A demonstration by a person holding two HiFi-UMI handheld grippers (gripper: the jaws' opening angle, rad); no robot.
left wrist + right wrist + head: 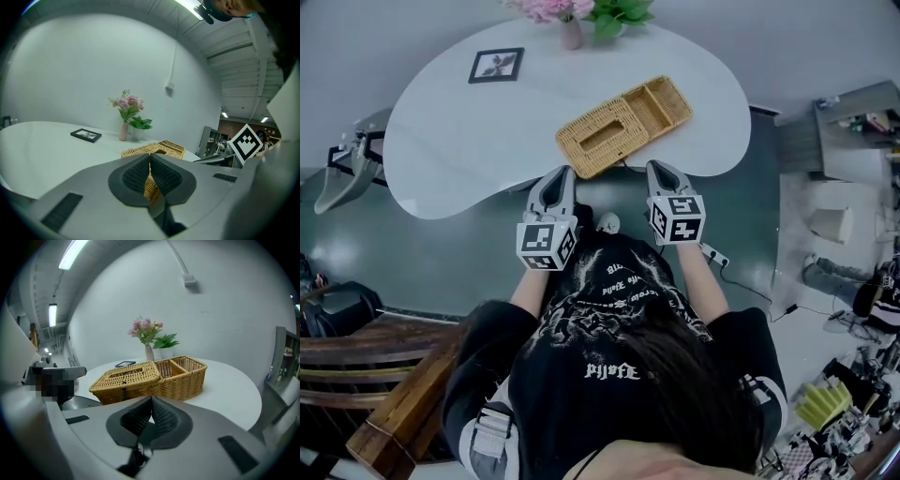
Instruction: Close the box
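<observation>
A woven wicker box lies on the white table, just beyond both grippers. Its flat lid covers the near-left half. The far-right half shows two uncovered compartments. My left gripper is at the table's front edge, pointing at the box's near-left corner, shut and holding nothing. My right gripper is beside it, a little short of the box's near side, shut and holding nothing. In the right gripper view the box stands ahead of the closed gripper. In the left gripper view the box shows just past the closed gripper.
A black picture frame lies at the table's far left. A vase of pink flowers and a green plant stand at the far edge. A wooden chair is at the lower left, and shelving is at the right.
</observation>
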